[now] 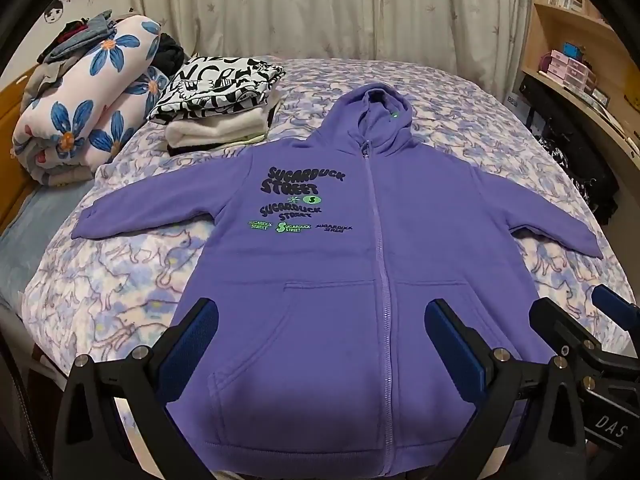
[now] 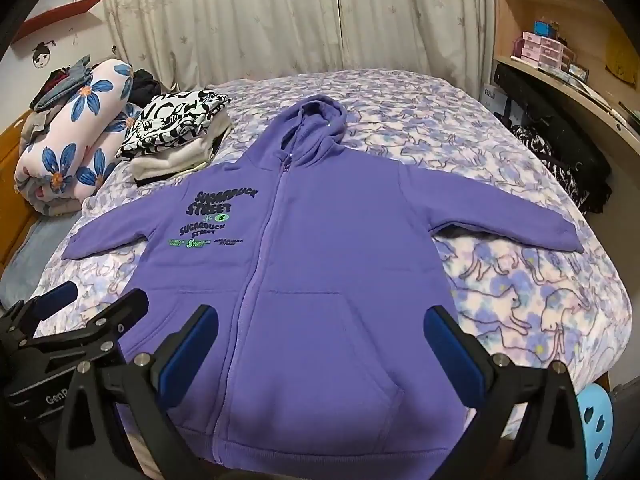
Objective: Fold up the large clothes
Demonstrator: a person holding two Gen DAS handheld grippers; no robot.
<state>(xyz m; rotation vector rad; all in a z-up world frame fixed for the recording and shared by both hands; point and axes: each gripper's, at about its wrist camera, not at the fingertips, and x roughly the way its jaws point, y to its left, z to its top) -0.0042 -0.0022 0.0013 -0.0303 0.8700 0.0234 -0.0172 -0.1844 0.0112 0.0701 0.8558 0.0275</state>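
A purple zip hoodie (image 1: pixel 360 264) lies flat, front up, on the bed, sleeves spread to both sides and hood pointing away; it also shows in the right wrist view (image 2: pixel 320 260). My left gripper (image 1: pixel 322 320) is open and empty, above the hoodie's lower left pocket. My right gripper (image 2: pixel 322 320) is open and empty, above the lower right pocket. Each gripper shows at the edge of the other's view: the right one in the left wrist view (image 1: pixel 588 320) and the left one in the right wrist view (image 2: pixel 96 304).
The bed has a floral purple blanket (image 1: pixel 120 272). A stack of folded clothes (image 1: pixel 220 104) and a rolled flowered quilt (image 1: pixel 88 108) lie at the far left. Shelves and a desk (image 2: pixel 560 64) stand to the right. Curtains (image 1: pixel 320 8) hang behind.
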